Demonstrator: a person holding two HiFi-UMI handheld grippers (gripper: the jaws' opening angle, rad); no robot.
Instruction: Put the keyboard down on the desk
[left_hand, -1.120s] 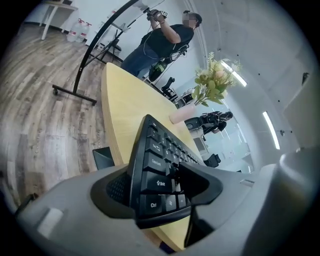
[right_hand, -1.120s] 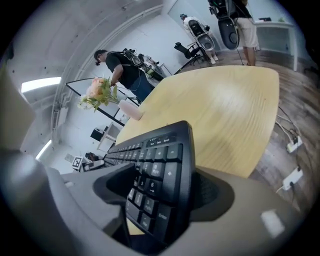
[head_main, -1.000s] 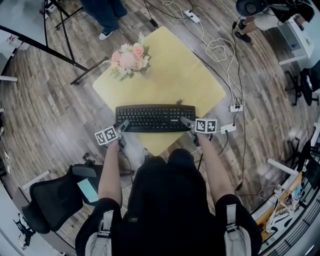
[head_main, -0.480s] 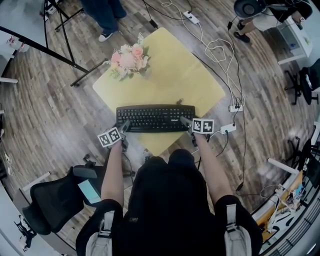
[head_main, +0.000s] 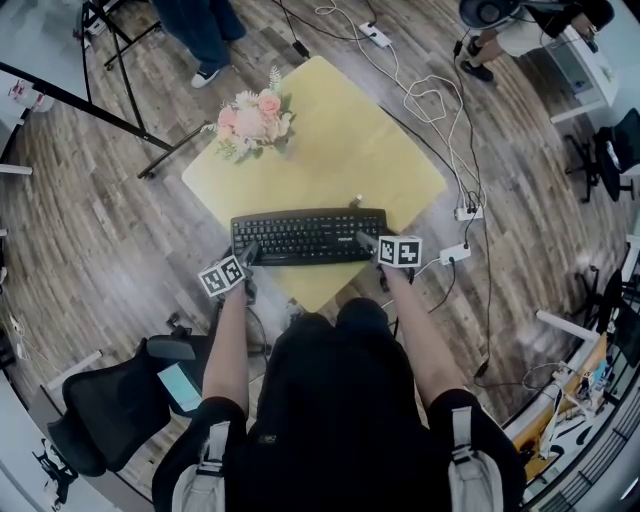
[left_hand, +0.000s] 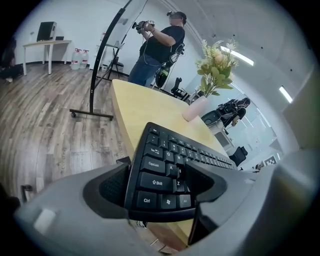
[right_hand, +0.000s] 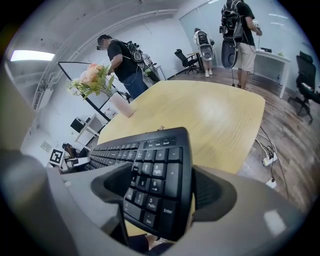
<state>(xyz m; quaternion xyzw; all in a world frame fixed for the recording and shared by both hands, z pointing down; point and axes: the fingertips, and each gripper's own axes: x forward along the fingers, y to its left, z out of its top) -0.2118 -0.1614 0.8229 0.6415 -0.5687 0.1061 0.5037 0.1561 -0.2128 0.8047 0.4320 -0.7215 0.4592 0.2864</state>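
The black keyboard (head_main: 308, 236) lies flat on the yellow desk (head_main: 330, 140), close to its near corner. My left gripper (head_main: 247, 254) is at the keyboard's left end (left_hand: 160, 172), with one jaw above the keys and one below. Its jaws have just been opening and show a gap to the keyboard between them. My right gripper (head_main: 368, 241) straddles the right end at the number pad (right_hand: 155, 170). Its jaws have also been opening and stand off the keyboard, with a sliver of desk showing beside the edge.
A vase of pink flowers (head_main: 252, 120) stands at the desk's far left corner. Cables and power strips (head_main: 455, 255) lie on the floor to the right. A black stand (head_main: 120, 100) and a person's feet (head_main: 210, 62) are beyond the desk. An office chair (head_main: 110, 400) sits at my lower left.
Both marker cubes have shifted slightly inward and tilted as the jaws spread. The keyboard has stayed where it lies on the desk.
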